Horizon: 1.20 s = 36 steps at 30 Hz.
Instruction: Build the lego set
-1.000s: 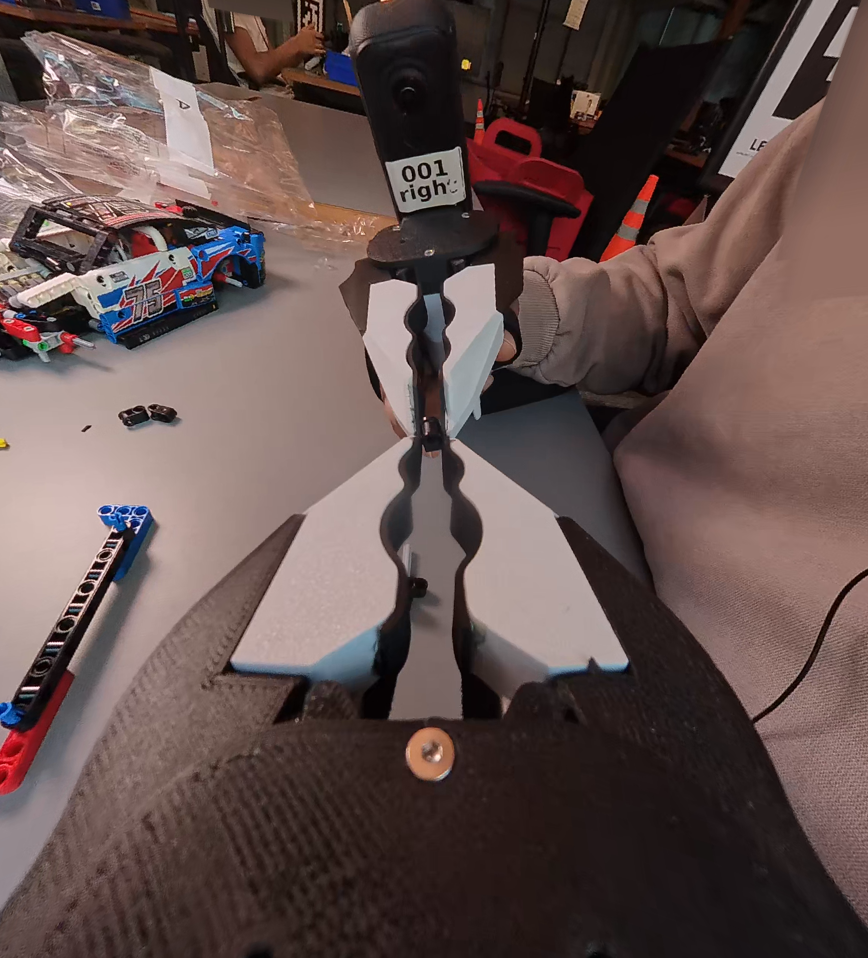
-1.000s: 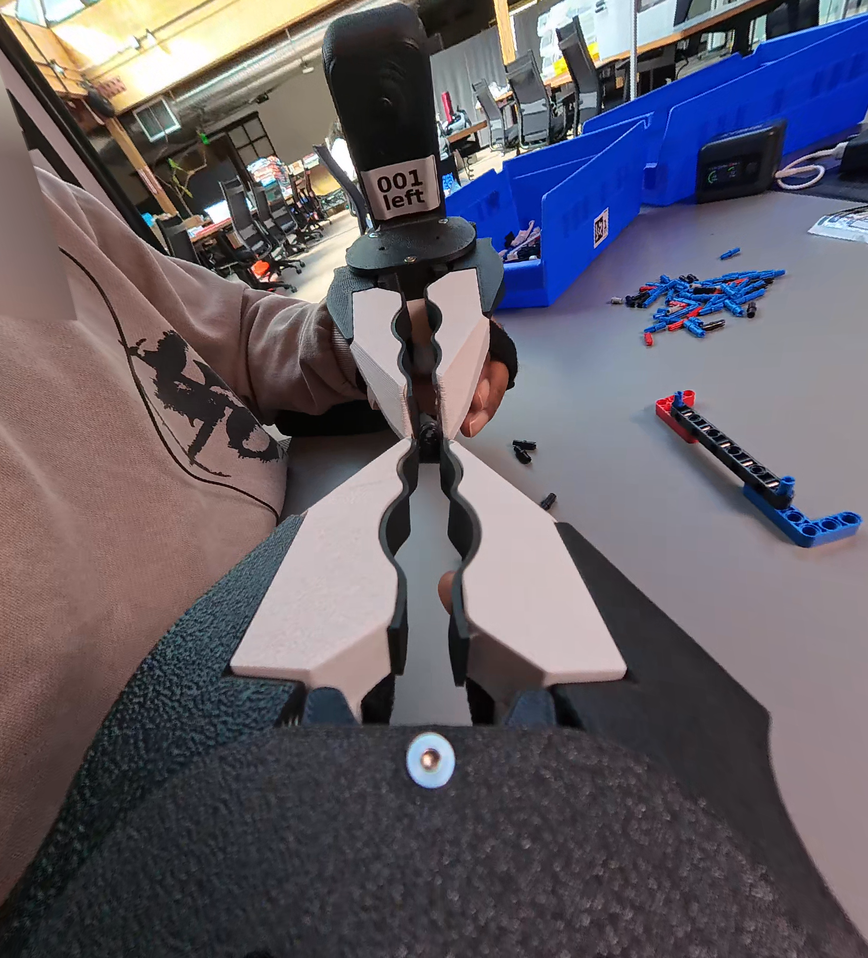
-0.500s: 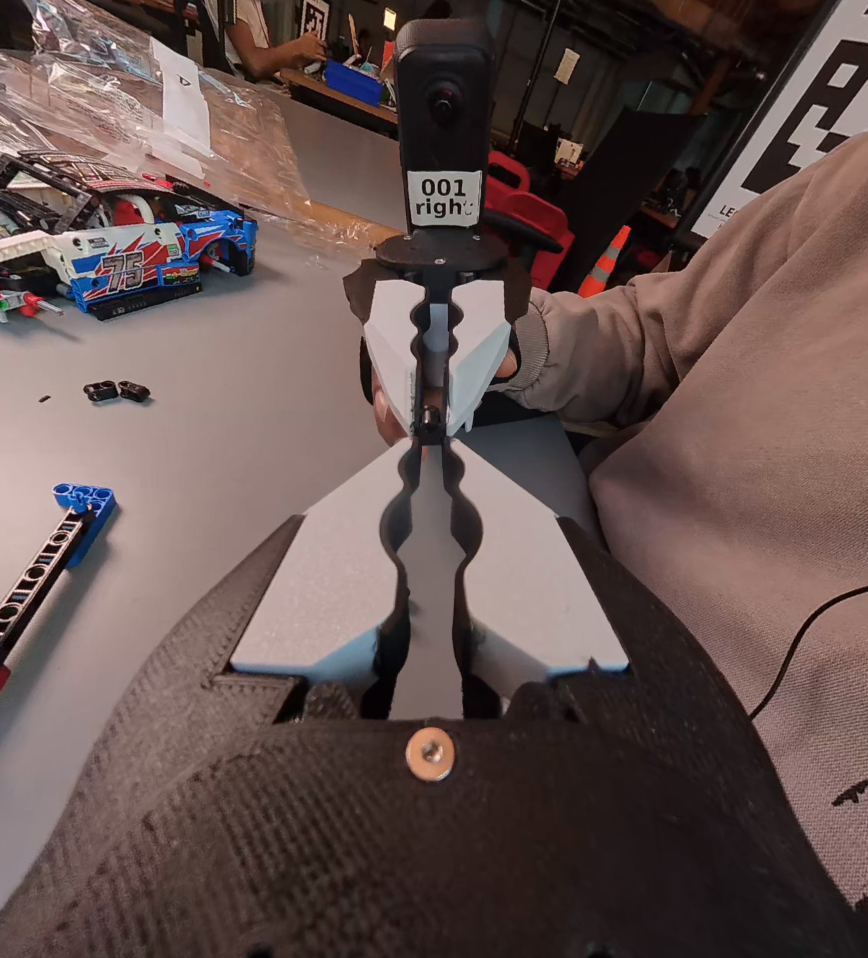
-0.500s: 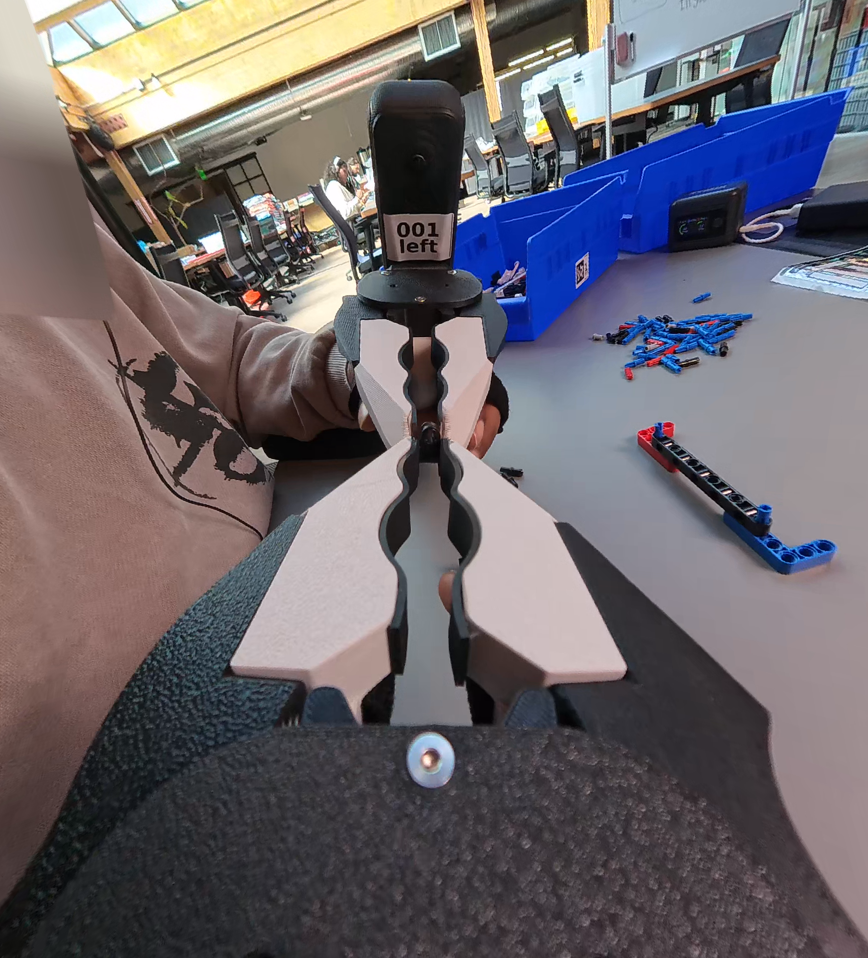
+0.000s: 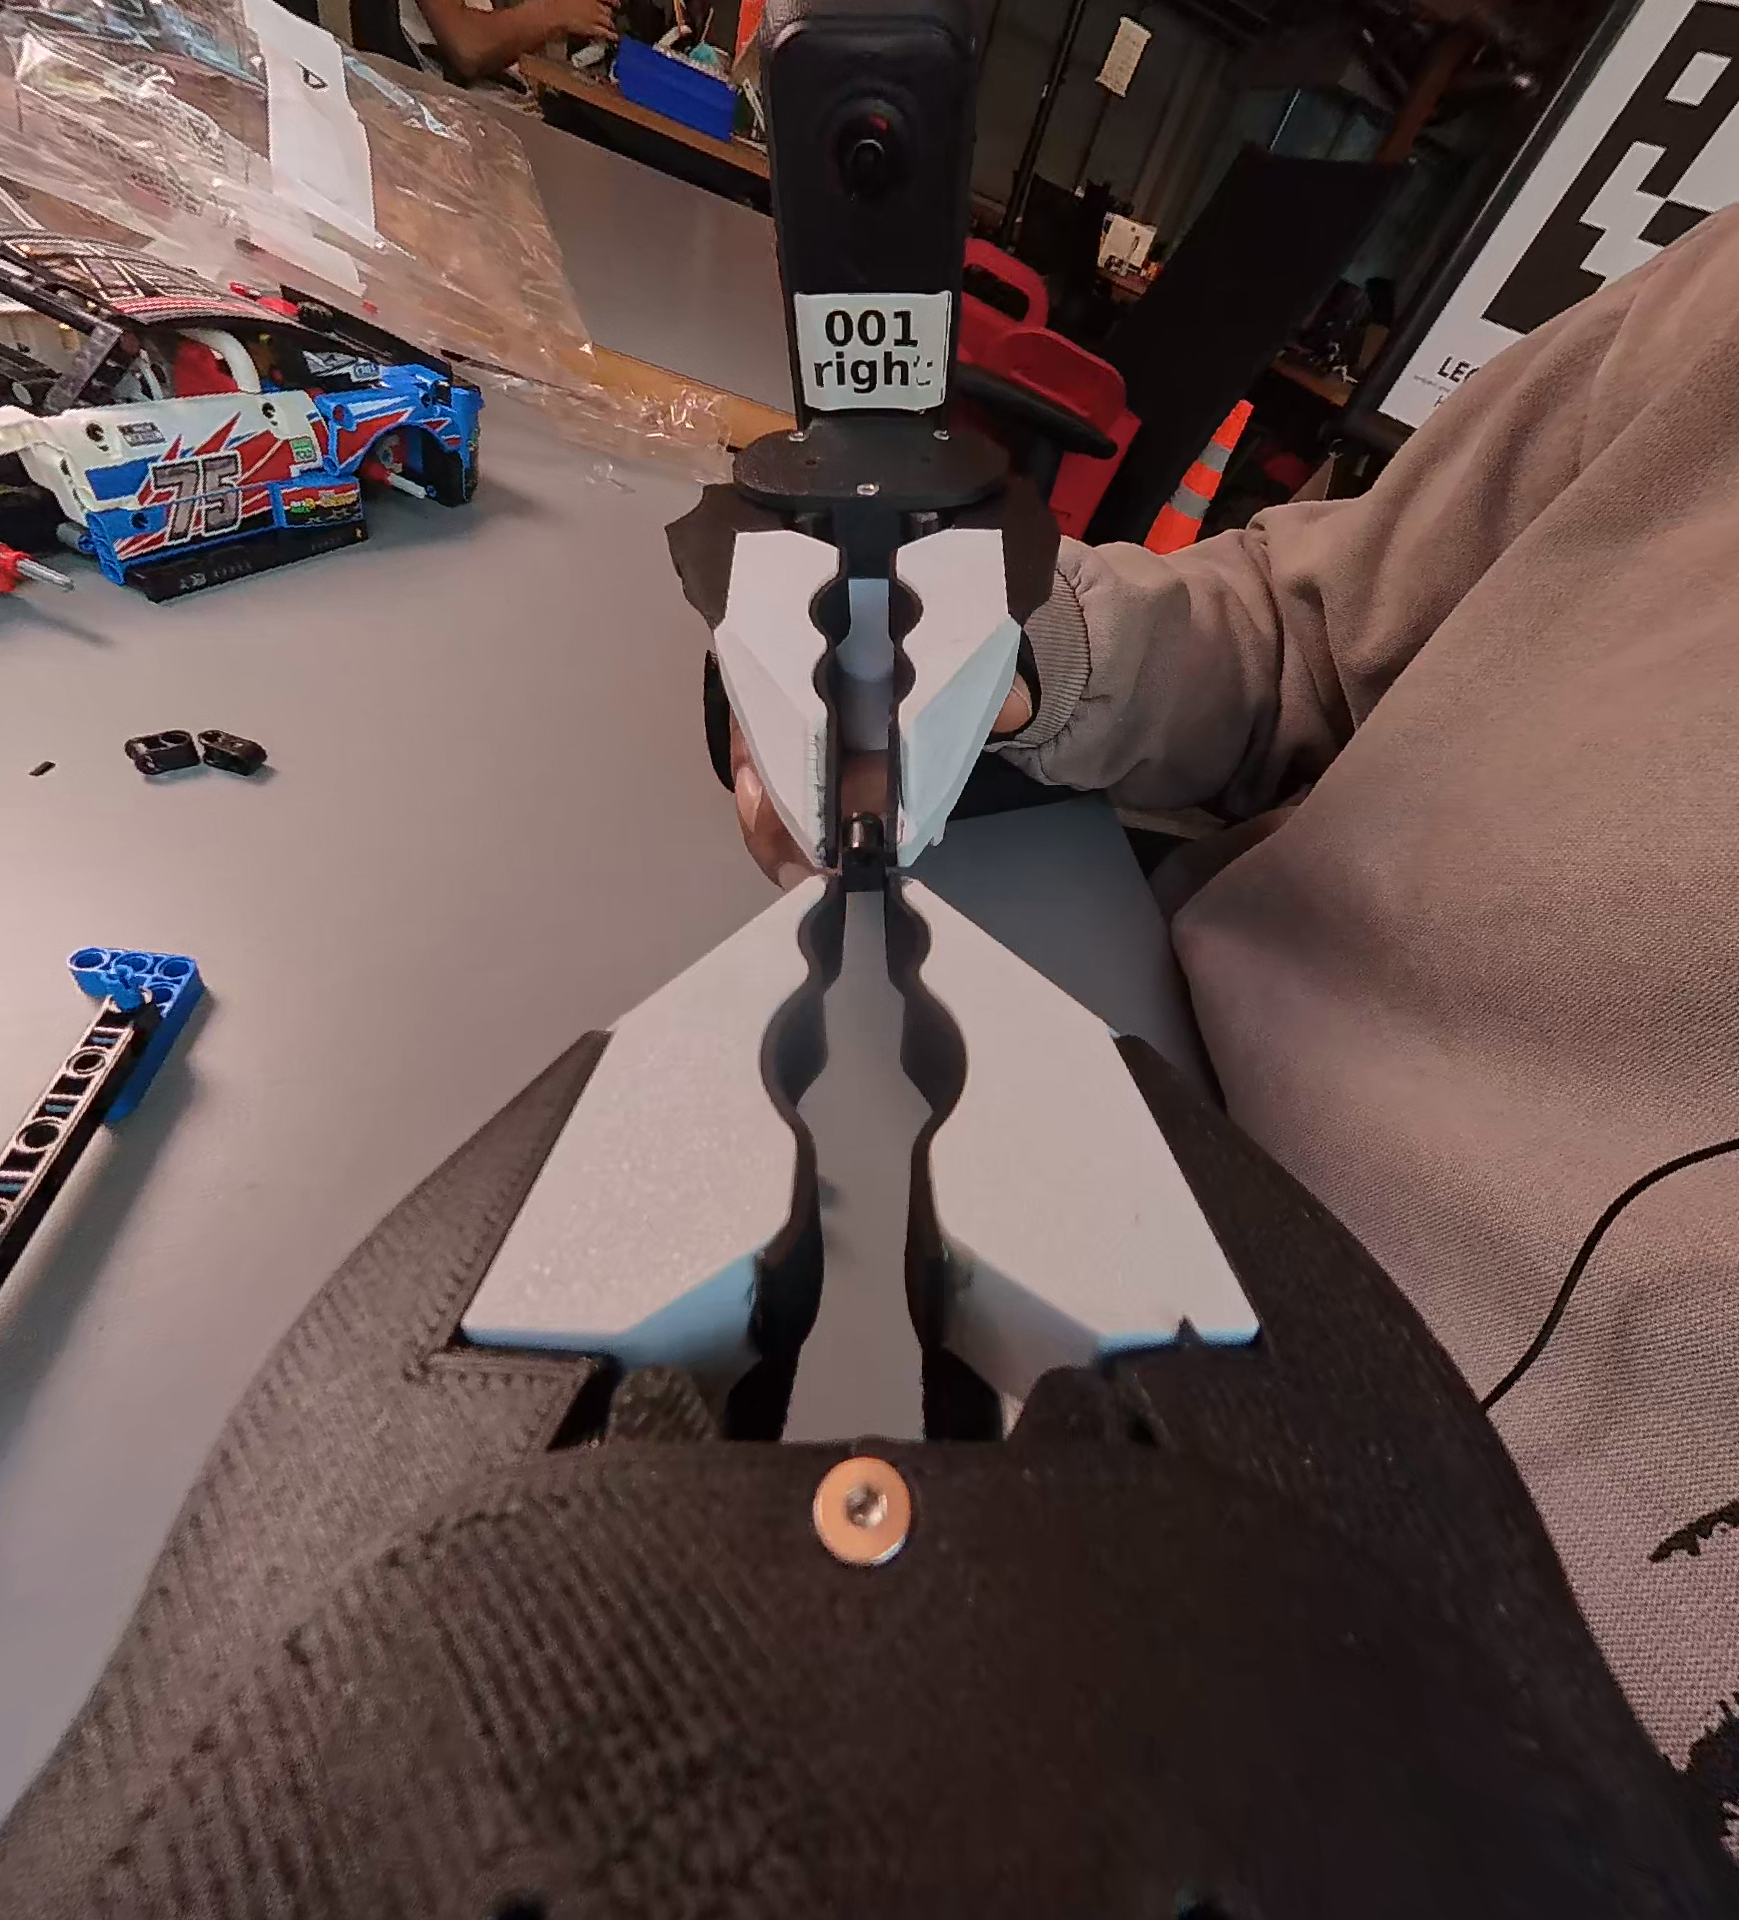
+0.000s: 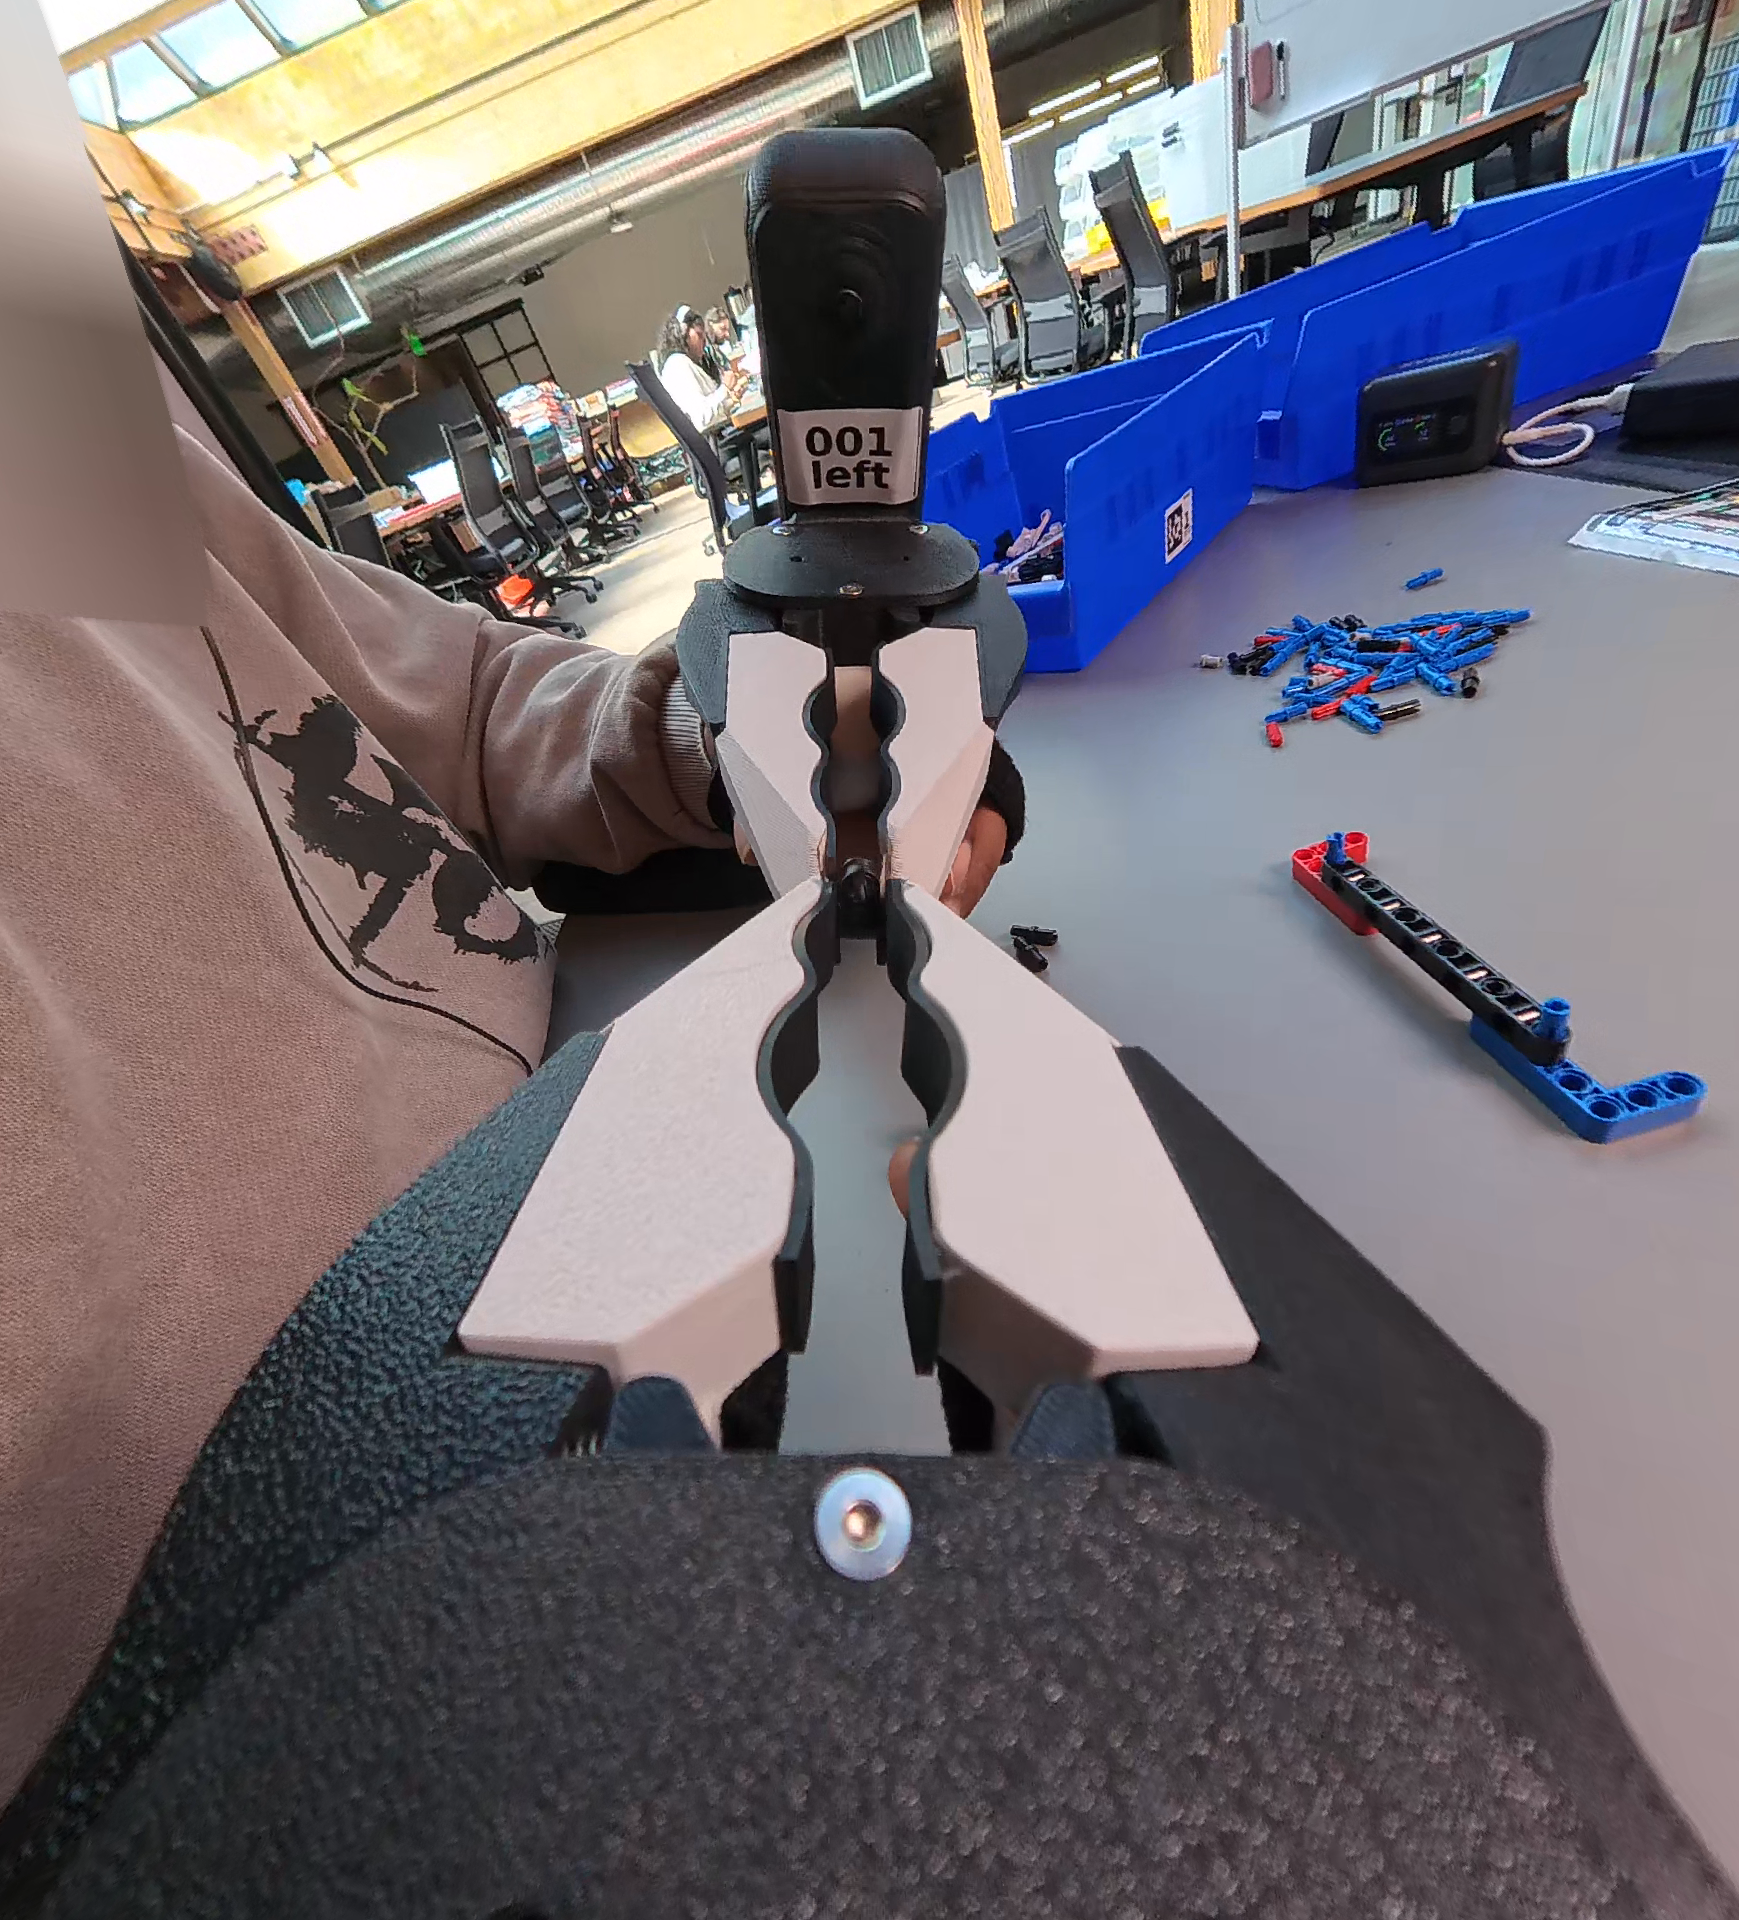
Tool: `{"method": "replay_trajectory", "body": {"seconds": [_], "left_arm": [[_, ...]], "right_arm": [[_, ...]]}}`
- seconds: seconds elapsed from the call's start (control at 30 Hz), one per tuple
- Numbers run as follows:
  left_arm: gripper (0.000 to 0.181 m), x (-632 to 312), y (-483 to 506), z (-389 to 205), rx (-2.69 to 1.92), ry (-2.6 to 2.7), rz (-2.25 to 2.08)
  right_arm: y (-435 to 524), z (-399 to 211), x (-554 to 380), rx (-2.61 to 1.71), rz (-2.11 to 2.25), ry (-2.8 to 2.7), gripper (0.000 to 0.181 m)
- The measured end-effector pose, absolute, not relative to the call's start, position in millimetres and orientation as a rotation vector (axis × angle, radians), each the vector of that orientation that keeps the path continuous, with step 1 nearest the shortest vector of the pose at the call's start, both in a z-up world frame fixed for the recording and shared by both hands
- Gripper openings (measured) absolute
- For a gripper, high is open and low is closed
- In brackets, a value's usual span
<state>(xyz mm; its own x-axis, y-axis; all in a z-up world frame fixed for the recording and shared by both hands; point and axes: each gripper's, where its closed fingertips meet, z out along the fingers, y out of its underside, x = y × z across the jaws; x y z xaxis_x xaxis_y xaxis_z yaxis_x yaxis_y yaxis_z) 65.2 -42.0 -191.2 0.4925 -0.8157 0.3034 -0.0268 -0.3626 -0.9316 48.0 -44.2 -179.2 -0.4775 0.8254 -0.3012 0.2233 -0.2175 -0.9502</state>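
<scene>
Left wrist view shows both grippers meeting tip to tip above the grey table (image 5: 449,831), a small black pin (image 5: 862,837) pinched between them; the left gripper (image 5: 860,883) and the right gripper (image 5: 857,821) each stand narrowed onto it, though which one bears the hold I cannot tell; the pin's long axis seems to run along the fingers. The black beam (image 6: 1445,951) with red and blue ends lies flat, well apart, on the right gripper's (image 6: 857,896) side, nearer that hand.
</scene>
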Motion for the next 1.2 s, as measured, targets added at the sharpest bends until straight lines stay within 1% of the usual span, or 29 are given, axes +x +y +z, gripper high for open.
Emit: {"method": "replay_trajectory", "body": {"seconds": [0.33,0.43,0.5,0.57,0.77,0.87,0.9,0.93,1.0,1.07,1.2], "left_arm": [[0.007,62.2,-40.2,-193.5,-1.762,0.716,-0.979],[0.022,51.0,-41.2,-211.1,-1.858,0.784,-0.9],[0.027,45.1,-45.6,-225.3,-1.929,0.838,-0.876],[0.027,41.7,-48.7,-239.6,-1.988,0.894,-0.829],[0.025,47.8,-57.5,-269.4,-2.07,1.072,-0.69],[0.017,50.2,-54.8,-272.9,-2.057,1.101,-0.625],[0.009,51.1,-52.9,-273.3,-2.05,1.098,-0.608],[0.006,52.0,-52.0,-273.4,-2.042,1.101,-0.595],[0.006,52.0,-50.8,-272.7,-2.033,1.112,-0.578],[0.006,52.6,-48.0,-261.7,-1.993,1.054,-0.633],[0.006,51.3,-45.6,-215.6,-1.838,0.817,-0.975]], "right_arm": [[-41.5,-180.3,47.4,-1.245,1.713,-1.593,0.005],[-34.4,-178.1,48.8,-1.258,1.716,-1.568,0.005],[-28.9,-177.9,50.6,-1.268,1.713,-1.555,0.005],[-25.6,-177.7,52.5,-1.275,1.721,-1.543,0.005],[-23.2,-178.2,55.6,-1.279,1.739,-1.536,0.005],[-23.0,-178.6,56.3,-1.274,1.736,-1.542,0.005],[-23.1,-179.3,56.5,-1.273,1.731,-1.547,0.005],[-23.1,-179.9,56.4,-1.271,1.723,-1.553,0.005],[-22.4,-180.3,56.7,-1.264,1.707,-1.561,0.005],[-19.6,-178.4,58.4,-1.253,1.693,-1.559,0.005],[-16.6,-172.9,68.4,-1.18,1.636,-1.604,0.005]]}}
